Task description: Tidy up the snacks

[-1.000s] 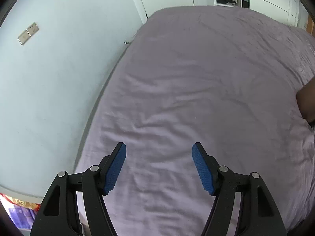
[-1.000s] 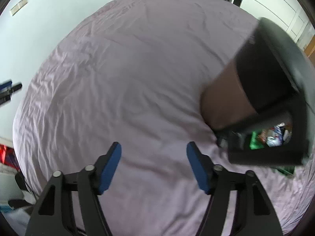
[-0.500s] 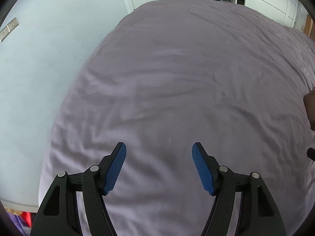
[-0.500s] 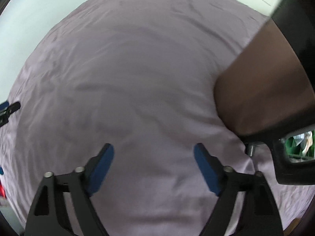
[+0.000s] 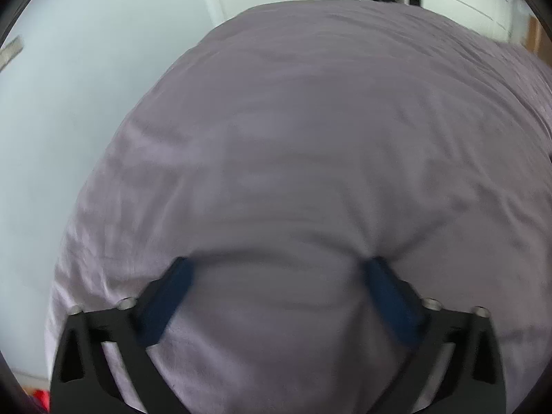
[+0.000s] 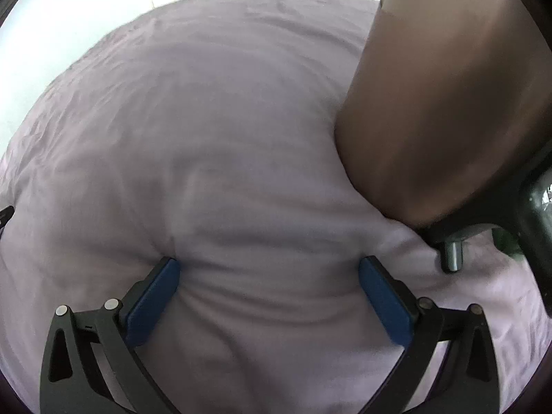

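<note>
Under the left tongs point(image 5: 277, 269), in the left wrist view, lies only the lilac bed sheet point(image 5: 310, 138); both blue pads point(image 5: 165, 296) press their tips into it, the fabric puckers around them, and nothing sits between them. The jaws have just been opening and now stand wide, farther apart than a second ago, and the bed fills far more of the view than it did then, so these tongs have come down onto the mattress. Beyond the tongs and to their left is a pale wall point(image 5: 69, 120), and far ahead white cupboard doors point(image 5: 465, 0). No snack shows in this view. In the right wrist view the right tongs point(image 6: 269, 269) also stand wide and empty, their pads point(image 6: 151, 303) dug into the same sheet point(image 6: 207, 120), much closer to it than a second earlier. Just to the right of these tongs a person's bare forearm point(image 6: 441, 120) crosses the view above a dark rig, with a small metal peg point(image 6: 452, 254) below it. The snacks themselves cannot be made out now; the coloured packets seen earlier, to the right of the right tongs, are hidden behind that arm. Judging from this, both tongs have settled on bare bedding with nothing picked up, and sorting has not yet begun.
</note>
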`<state>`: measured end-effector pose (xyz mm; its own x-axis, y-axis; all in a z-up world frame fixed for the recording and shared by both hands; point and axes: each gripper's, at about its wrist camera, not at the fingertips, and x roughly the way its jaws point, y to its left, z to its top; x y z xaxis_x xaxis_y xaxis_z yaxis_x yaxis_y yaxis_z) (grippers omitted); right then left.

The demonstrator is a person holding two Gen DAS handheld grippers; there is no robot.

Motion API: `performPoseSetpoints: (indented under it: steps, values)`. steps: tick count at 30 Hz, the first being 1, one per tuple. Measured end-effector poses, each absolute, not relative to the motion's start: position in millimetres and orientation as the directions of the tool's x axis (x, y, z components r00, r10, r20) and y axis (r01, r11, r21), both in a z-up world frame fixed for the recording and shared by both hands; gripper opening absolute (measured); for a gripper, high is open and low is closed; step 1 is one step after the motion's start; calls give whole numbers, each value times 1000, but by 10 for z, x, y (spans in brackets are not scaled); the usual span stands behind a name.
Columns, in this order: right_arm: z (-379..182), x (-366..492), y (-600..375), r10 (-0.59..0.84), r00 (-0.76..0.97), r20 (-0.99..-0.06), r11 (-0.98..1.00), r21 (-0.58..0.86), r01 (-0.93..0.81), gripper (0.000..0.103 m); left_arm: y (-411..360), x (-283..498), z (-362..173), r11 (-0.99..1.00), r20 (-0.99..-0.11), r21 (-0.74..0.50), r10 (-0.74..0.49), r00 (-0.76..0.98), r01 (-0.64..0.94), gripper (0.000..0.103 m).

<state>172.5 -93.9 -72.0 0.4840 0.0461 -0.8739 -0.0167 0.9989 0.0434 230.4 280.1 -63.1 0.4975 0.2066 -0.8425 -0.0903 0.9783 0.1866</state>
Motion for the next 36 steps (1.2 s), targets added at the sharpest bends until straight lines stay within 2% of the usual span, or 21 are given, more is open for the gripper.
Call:
performPoseSetpoints:
  steps: [13,28,36]
  values:
    - [-762,1565,-1046,91,538,-838,995,103,-7,103,2867,2201,-702,984,-827,137,176,534,-113,102]
    - [-707,1521,-1078,91,544,-834,994,105,-6,103,2914,2173,-714,987,-821,98,153,550,-129,102]
    - [-690,1543,-1067,87,542,-836,995,94,-13,103,2870,2206,-718,984,-818,121,174,549,-132,102]
